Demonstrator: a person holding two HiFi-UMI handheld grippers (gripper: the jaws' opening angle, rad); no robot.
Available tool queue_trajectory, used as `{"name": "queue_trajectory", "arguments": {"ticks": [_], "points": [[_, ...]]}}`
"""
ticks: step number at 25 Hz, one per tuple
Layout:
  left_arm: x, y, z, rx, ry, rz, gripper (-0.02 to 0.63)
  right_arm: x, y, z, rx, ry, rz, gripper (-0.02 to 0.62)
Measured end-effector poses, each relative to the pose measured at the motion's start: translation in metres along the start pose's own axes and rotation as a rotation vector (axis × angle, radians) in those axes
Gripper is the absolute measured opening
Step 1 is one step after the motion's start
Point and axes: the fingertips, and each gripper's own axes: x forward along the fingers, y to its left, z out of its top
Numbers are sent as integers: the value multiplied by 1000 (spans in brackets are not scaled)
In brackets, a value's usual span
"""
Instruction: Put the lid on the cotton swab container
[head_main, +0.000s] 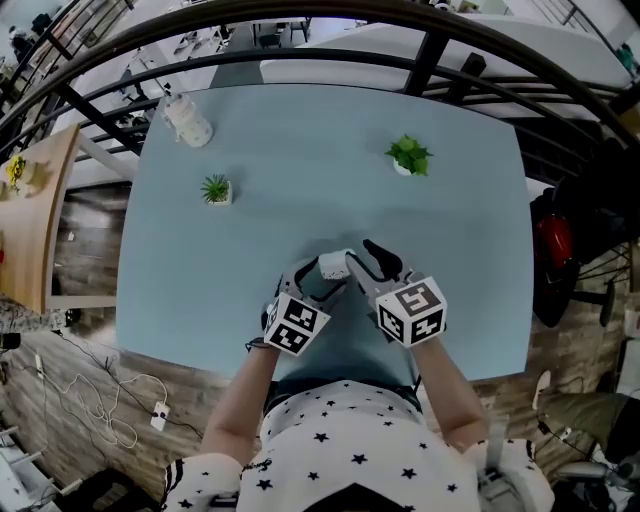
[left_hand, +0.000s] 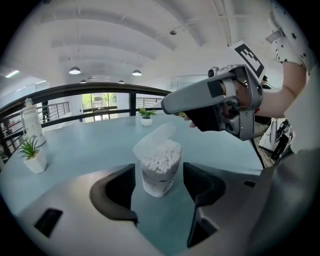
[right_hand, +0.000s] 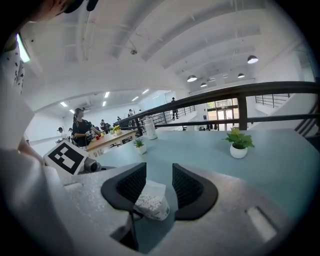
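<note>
i'm at the near edge of the pale blue table (head_main: 300, 150), about the middle of that edge, with both claws drawn in round the small clear plastic cotton swab container (left_hand: 161, 167). it stands upright on the table, packed with white swabs up to its rim. its clear lid (left_hand: 154, 139) tilts up and back from the far side of the rim, so the tub is not yet shut.

my left gripper (left_hand: 159, 175) is spread wide. the tub sits between its dark pads with a gap on each side, so nothing is gripped. my right gripper (right_hand: 159, 182) stands fairly wide too, pinching nothing, and the tub shows low in its gap, close by the left-hand pad.

as i judge it, the step in hand is to steady the tub with the left and fold the lid down with the right. i'd close the left on the lower wall, square and gentle, since thin plastic like this will likely buckle or skid if squeezed hard.

the lid looks hinged, though i can't be sure. so i'd bring one right jaw over its raised edge and sweep it down toward me. then i'd press on the free edge, not near the hinge. any swab that stands proud could keep the lid from seating.
</note>
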Motion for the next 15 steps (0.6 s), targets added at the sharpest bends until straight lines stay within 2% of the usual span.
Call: {"name": "queue_trajectory", "arguments": {"ticks": [6,9,15], "points": [[9,1,-6,16,26,-3,285,11,3,-5,16,25,18,147],[10,1,-7,29,28,-2,245,15,3,-7,17,30,18,146],[10,0,-8,34,23,-19,239,17,6,-12,21,44,19,146]]}}
